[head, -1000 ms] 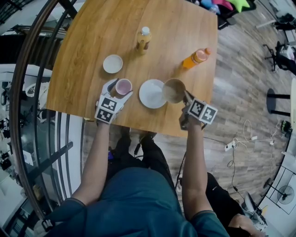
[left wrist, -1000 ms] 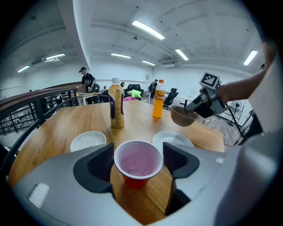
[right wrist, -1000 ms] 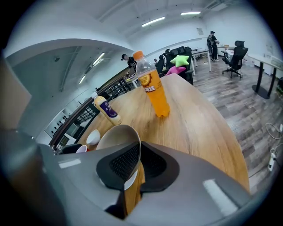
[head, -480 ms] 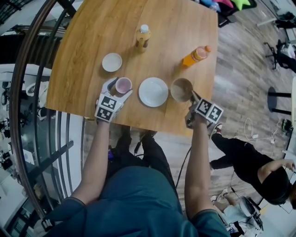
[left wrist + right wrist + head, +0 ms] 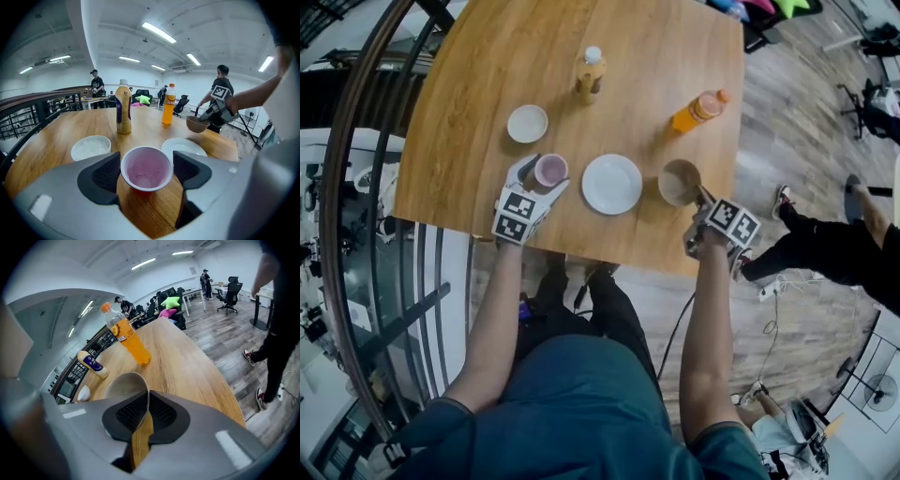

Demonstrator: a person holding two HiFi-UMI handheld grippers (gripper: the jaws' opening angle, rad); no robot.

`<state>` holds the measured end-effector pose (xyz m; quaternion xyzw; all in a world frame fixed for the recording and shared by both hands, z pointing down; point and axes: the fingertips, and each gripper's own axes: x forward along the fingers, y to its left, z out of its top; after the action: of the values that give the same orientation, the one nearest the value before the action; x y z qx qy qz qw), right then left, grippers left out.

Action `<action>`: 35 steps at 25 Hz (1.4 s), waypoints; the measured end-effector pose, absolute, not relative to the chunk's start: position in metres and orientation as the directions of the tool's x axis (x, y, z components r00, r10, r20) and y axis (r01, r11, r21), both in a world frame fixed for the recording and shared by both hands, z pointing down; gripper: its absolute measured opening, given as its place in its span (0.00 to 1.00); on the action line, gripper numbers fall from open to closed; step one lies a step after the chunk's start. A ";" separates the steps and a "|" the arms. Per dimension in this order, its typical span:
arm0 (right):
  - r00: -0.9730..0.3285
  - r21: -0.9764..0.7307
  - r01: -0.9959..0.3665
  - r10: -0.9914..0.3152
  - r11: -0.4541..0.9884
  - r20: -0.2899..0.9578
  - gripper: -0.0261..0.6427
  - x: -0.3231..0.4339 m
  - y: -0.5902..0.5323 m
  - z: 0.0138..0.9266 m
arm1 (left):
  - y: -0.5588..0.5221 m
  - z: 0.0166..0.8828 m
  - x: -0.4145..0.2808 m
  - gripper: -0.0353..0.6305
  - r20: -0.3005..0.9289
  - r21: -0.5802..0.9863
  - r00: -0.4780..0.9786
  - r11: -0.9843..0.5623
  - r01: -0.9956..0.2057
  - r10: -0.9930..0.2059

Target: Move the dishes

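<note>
A pink cup (image 5: 550,171) stands on the wooden table (image 5: 487,84) near its front edge. My left gripper (image 5: 542,173) has a jaw against each side of the cup (image 5: 146,168), shut on it. A white plate (image 5: 612,184) lies just right of the cup. My right gripper (image 5: 698,195) is shut on the rim of a brown bowl (image 5: 679,182), which it holds just right of the plate; I cannot tell whether it touches the table. In the right gripper view the bowl's rim (image 5: 126,383) is pinched between the pads.
A small white bowl (image 5: 528,124) sits behind the cup. A yellow bottle (image 5: 591,77) and an orange drink bottle (image 5: 697,112) stand further back. The table's right edge is close to the brown bowl. A person (image 5: 825,244) walks on the floor at right. A railing (image 5: 356,187) runs along the left.
My right gripper has carried the brown bowl rightward, from over the plate's right edge to beside it. The left gripper and cup have stayed put. A person has walked past at right.
</note>
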<state>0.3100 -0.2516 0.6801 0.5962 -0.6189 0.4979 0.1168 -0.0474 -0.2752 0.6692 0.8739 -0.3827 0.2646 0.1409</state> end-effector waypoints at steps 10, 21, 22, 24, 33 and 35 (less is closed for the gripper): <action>-0.232 -0.463 -0.841 -0.588 -0.279 0.775 0.08 0.325 -0.244 0.703 | -0.273 0.661 -0.045 0.58 0.524 0.097 0.631 -0.696 -0.711 -0.571; -0.220 -0.476 -0.822 -0.596 -0.312 0.772 0.08 0.328 -0.238 0.714 | -0.276 0.634 -0.063 0.58 0.445 0.151 0.672 -0.690 -0.708 -0.592; -0.218 -0.475 -0.825 -0.601 -0.307 0.769 0.08 0.328 -0.238 0.712 | -0.276 0.630 -0.066 0.58 0.441 0.148 0.672 -0.690 -0.709 -0.595; -0.207 -0.462 -0.835 -0.610 -0.297 0.765 0.09 0.330 -0.239 0.705 | -0.275 0.622 -0.071 0.58 0.434 0.141 0.669 -0.688 -0.712 -0.603; -0.130 -0.397 -0.875 -0.656 -0.277 0.744 0.12 0.334 -0.242 0.665 | -0.283 0.576 -0.089 0.58 0.376 0.106 0.668 -0.686 -0.720 -0.642; -0.111 -0.379 -0.888 -0.677 -0.261 0.728 0.12 0.335 -0.242 0.649 | -0.283 0.563 -0.093 0.57 0.360 0.097 0.666 -0.683 -0.724 -0.654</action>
<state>0.3353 -0.2418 0.6493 0.6562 -0.5961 0.4474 0.1180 -0.0931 -0.2828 0.5632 0.9051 -0.3804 0.1500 0.1165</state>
